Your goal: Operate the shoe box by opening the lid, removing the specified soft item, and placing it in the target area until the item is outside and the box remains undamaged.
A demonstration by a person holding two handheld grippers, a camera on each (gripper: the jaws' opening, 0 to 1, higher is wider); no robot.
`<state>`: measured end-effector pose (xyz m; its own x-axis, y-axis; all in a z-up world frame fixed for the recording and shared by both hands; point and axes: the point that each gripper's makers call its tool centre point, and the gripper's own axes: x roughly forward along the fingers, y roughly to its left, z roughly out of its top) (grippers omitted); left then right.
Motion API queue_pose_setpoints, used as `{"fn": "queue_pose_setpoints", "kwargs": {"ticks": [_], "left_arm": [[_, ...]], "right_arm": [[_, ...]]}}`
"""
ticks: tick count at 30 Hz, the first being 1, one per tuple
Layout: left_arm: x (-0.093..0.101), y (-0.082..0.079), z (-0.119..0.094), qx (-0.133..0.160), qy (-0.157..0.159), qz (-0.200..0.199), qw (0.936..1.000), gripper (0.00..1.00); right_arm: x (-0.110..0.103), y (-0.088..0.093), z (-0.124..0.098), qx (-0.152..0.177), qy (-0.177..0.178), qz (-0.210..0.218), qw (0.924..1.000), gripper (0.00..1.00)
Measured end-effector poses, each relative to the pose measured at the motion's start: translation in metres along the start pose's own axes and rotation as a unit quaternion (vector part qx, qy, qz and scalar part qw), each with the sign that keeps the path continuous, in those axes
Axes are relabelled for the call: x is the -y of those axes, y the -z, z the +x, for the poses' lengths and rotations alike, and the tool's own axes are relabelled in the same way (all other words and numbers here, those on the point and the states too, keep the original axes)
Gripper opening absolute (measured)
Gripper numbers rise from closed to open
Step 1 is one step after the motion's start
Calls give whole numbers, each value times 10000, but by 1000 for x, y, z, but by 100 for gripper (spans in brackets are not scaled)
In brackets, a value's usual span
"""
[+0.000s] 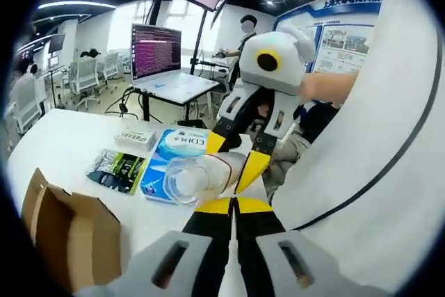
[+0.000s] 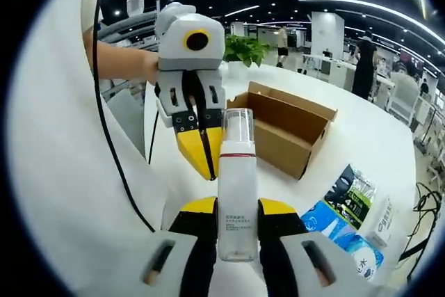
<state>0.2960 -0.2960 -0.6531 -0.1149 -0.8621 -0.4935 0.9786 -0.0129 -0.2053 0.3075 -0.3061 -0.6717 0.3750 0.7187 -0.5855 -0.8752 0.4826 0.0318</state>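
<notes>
My right gripper (image 2: 238, 206) is shut on a translucent white bottle (image 2: 237, 193) with a clear cap, holding it upright by its body. In the left gripper view that same gripper (image 1: 233, 161) reaches in from the upper right, and the bottle (image 1: 198, 177) points its cap end at the camera. My left gripper (image 1: 234, 204) has its yellow-tipped jaws shut with nothing between them. It (image 2: 201, 154) hangs just left of the bottle's neck; contact cannot be judged. The open cardboard shoe box (image 2: 285, 130) stands on the white table behind, also seen as the box (image 1: 69, 234) at lower left.
On the white table (image 1: 62, 137) lie a blue wipes pack (image 1: 174, 161), a dark green packet (image 1: 118, 168) and a small white box (image 1: 135, 137). A laptop (image 1: 163, 67) stands beyond. A person in a white garment (image 1: 375, 172) is close at the side.
</notes>
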Motion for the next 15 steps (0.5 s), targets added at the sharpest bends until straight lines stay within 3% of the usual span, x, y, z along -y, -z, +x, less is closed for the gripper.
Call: {"fn": "queue_pose_setpoints", "kwargs": {"ticks": [4, 8, 12, 15], "left_arm": [[-3, -9, -2, 316, -17, -319, 9990, 7], [-23, -10, -9, 594, -428, -939, 9929, 25], [-28, -24, -12, 1083, -355, -1509, 9819, 26], [-27, -37, -11, 1287, -322, -1531, 9793, 24]], "right_arm": [[10, 3, -6, 110, 227, 216, 9994, 18], [15, -4, -15, 562, 315, 669, 9957, 18], [12, -12, -21, 886, 244, 820, 9924, 18], [8, -18, -20, 1020, 193, 834, 9911, 18]]}}
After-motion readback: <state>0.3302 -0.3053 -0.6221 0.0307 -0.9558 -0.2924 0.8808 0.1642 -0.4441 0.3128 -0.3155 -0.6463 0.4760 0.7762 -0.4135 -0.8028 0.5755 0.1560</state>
